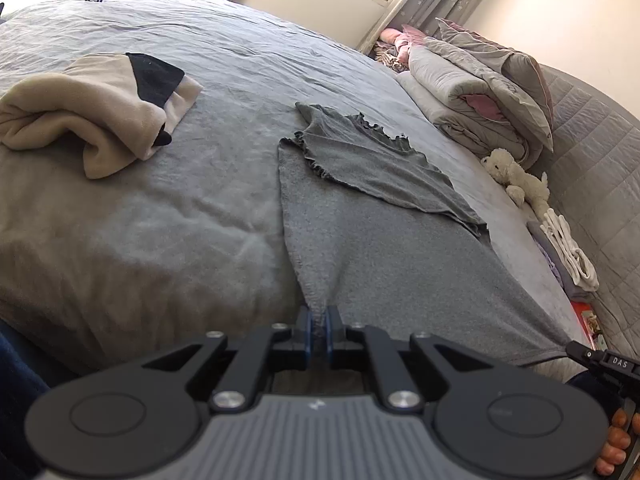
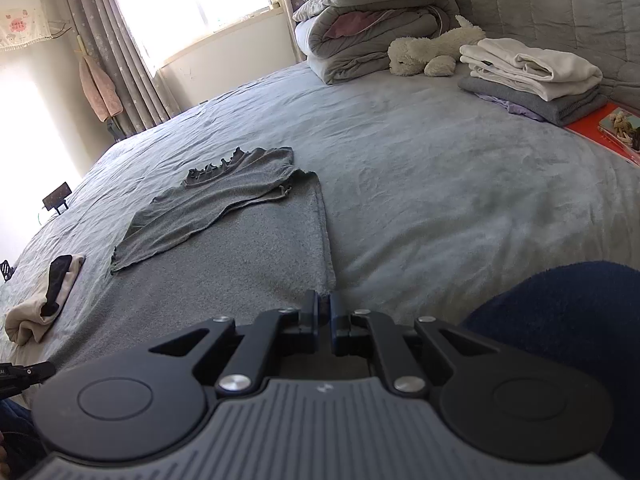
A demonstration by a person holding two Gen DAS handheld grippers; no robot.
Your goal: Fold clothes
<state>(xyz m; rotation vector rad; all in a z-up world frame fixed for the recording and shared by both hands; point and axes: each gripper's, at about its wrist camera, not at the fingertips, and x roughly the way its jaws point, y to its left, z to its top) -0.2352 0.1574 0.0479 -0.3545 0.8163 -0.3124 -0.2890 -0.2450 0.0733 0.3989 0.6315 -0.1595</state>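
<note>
With both near corners of the grey top (image 1: 360, 248) pinched, the fold from hem toward neckline looks like the step in hand. The garment lies spread on the bed (image 1: 140, 220), its frilled neckline at about twelve o'clock from the grippers and one sleeve already laid across the body. The left gripper (image 1: 319, 320) has its jaws nearly together with a tuck of grey knit caught between the blue pads. The right gripper (image 2: 325, 312) is likewise narrowed on the other hem corner; the cloth runs up to its tips, though the pinch itself is half hidden behind the fingers, so the hold there is probable, not plain. In the left wrist view, the right gripper's tip shows at roughly four o'clock, meeting the stretched hem.

A beige and black garment (image 1: 92, 116) sits bunched at ten o'clock, unfolded. A stack of folded clothes (image 2: 532, 76) rests at two o'clock in the right wrist view, beside a plush toy (image 2: 432, 52) and rolled bedding (image 2: 372, 20).

Next, I judge, both hands should lift the hem together and carry it toward twelve o'clock, keeping it taut and level so the corners land squarely on the shoulders, the crossed sleeve undisturbed.
</note>
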